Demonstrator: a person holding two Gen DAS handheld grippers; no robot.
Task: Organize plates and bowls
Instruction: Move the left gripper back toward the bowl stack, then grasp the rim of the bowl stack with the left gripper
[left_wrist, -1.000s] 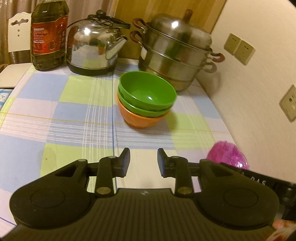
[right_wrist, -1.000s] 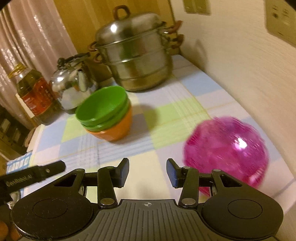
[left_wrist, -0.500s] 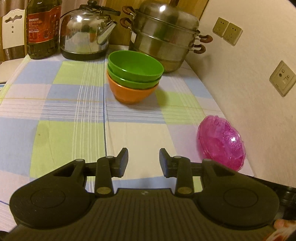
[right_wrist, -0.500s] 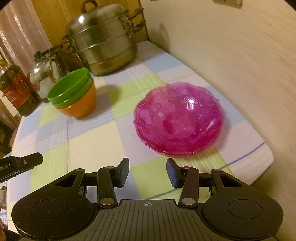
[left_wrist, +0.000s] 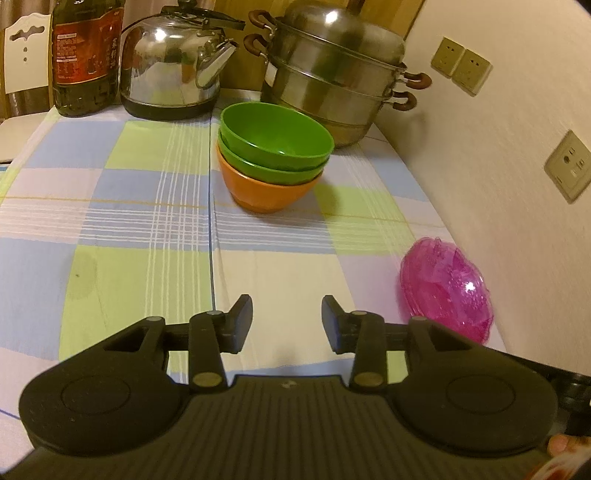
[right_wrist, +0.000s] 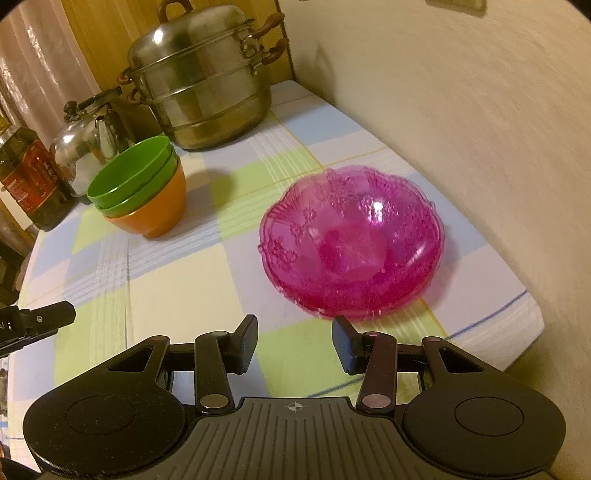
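**A:** What do you get from the left wrist camera?

**B:** I see my left hand-held gripper (left_wrist: 287, 323) over the checked cloth of the counter (left_wrist: 110, 206). Its jaws have just been opening; they stand moderately apart with nothing between them. Ahead of it, well apart, sits the bowl stack: two green bowls (left_wrist: 277, 138) nested in an orange bowl (left_wrist: 266, 188), upright. Behind the stack stand a steel steamer pot (left_wrist: 332, 74), a kettle (left_wrist: 173, 70) and an oil bottle (left_wrist: 86, 55) in a row at the back edge. To the right, close to the wall (left_wrist: 498, 166), I see the pink glass plates (left_wrist: 447, 288). There are sockets (left_wrist: 461, 66) on that wall. A fingertip (left_wrist: 565, 445) shows at the bottom right corner.

**A:** And the right wrist camera?

**B:** My right hand-held gripper (right_wrist: 294, 345) has its jaws at a middling gap and holds nothing. The pink glass plates (right_wrist: 351, 243) lie on the counter just ahead of it and a little right, near the right finger (right_wrist: 345, 345); I can't tell whether it touches the rim. They look like a stack of several, though I can't count them. The green bowls (right_wrist: 131, 175) in the orange bowl (right_wrist: 155, 214) are further back on the left, well apart from the plates. The steamer pot (right_wrist: 203, 85) is behind them, with the kettle (right_wrist: 88, 140) and oil bottle (right_wrist: 33, 177) at the left. The tip of the left hand-held gripper (right_wrist: 40, 321) pokes in at the left edge.
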